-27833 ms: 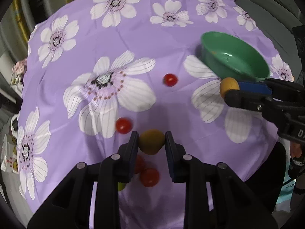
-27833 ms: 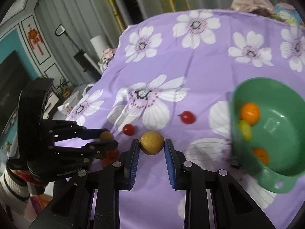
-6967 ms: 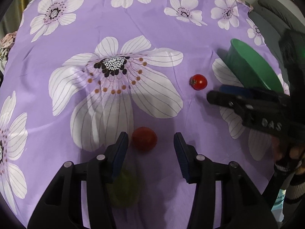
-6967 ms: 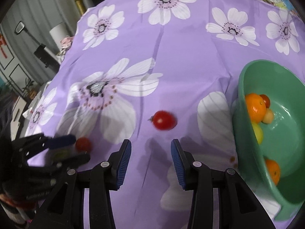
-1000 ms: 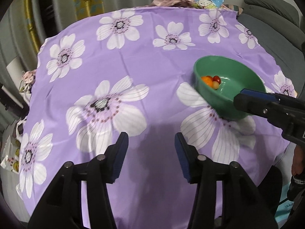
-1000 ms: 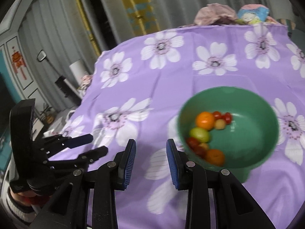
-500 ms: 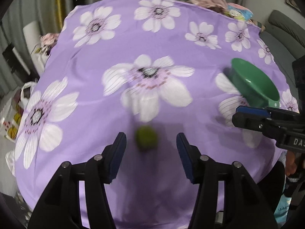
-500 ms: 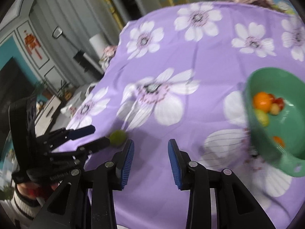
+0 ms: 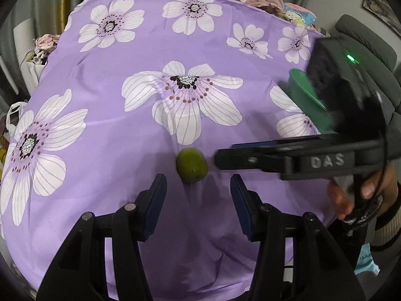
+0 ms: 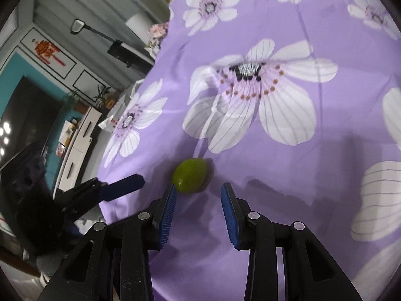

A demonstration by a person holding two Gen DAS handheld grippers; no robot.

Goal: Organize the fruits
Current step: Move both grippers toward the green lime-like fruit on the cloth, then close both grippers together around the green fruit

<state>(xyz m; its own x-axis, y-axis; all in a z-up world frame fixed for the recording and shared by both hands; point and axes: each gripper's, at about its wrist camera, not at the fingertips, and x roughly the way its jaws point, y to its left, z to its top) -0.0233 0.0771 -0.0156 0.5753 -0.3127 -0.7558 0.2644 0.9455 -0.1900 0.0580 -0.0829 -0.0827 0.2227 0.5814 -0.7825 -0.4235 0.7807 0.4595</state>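
Purple floral tablecloth (image 9: 105,135), green fruit (image 9: 191,164) resting, teal wall (image 10: 15,67) behind

Left wrist view: looking forward and down along the left gripper (image 9: 198,192), close above the purple floral tablecloth (image 9: 105,135), a green fruit (image 9: 191,164) lying just beyond its fingertips. Right wrist view: looking along the right gripper (image 10: 198,195) from the opposite side, equally near. Both are sharing the green fruit (image 10: 191,174), the large flower print (image 9: 183,97) and each other's gripper.
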